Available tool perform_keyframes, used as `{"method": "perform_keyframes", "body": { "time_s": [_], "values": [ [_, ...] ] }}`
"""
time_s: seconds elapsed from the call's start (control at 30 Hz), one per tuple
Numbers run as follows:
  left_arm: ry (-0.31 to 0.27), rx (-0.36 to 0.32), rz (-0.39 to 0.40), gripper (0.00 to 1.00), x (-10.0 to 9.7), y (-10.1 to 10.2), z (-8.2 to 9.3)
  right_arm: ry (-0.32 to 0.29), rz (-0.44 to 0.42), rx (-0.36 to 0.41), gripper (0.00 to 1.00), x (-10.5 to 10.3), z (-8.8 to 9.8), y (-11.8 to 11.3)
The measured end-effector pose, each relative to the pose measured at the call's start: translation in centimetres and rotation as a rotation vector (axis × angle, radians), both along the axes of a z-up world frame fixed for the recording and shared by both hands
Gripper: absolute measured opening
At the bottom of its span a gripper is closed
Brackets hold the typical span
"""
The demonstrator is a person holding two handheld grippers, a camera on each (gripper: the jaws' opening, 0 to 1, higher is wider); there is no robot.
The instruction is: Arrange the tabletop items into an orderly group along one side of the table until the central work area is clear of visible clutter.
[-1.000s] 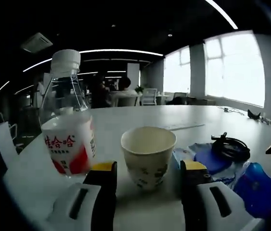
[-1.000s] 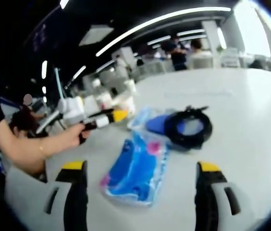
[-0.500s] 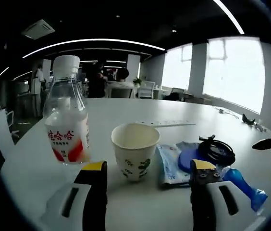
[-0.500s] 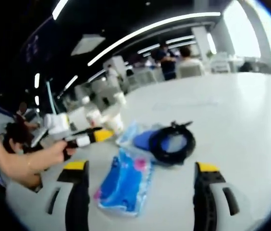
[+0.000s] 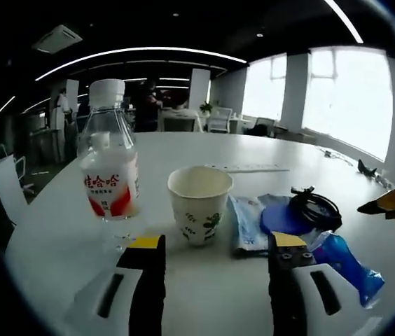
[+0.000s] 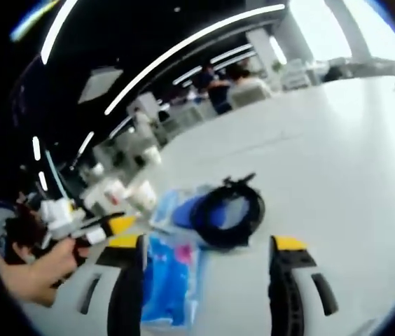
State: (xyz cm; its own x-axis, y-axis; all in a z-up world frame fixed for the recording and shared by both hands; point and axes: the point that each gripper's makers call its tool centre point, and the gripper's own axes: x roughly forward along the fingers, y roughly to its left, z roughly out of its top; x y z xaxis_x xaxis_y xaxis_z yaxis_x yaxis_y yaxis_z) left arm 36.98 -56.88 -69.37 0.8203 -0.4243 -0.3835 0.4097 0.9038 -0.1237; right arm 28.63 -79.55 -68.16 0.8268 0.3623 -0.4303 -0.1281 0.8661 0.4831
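White paper cup [image 5: 199, 212] just ahead of the wide-open, empty left gripper [image 5: 213, 246]; water bottle [image 5: 108, 167] farther left. Blue packet [image 6: 165, 280] by the left jaw of the open, empty right gripper [image 6: 207, 248], black cable coil [image 6: 227, 211] ahead.

I'm seeing a clear bottle [image 5: 108, 158] wearing a red-and-white label and white cap, a white cup [image 5: 199, 204] showing green print, a blue packet [image 5: 346, 264], and a black cable [image 6: 229, 211].

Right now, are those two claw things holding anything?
Left gripper: open, holding nothing; cup stands just beyond its fingers.
Right gripper: open, holding nothing.
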Motion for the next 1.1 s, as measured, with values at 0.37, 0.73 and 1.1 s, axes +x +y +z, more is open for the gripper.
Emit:
{"method": "perform_keyframes", "body": {
  "time_s": [0.37, 0.73, 1.1],
  "values": [
    [0.065, -0.043, -0.025, 0.43, -0.9, -2.0, -1.3, 0.072, -0.084, 0.051, 0.54, 1.8, -2.2, -0.7],
    [0.133, -0.090, -0.033, 0.42, -0.7, -4.0, -2.3, 0.140, -0.167, 0.138, 0.42, 3.0, -3.7, -0.8],
    [0.189, -0.103, -0.021, 0.35, -0.2, -4.8, -3.5, 0.198, -0.203, 0.220, 0.29, 3.7, -4.6, -0.7]
  ]
}}
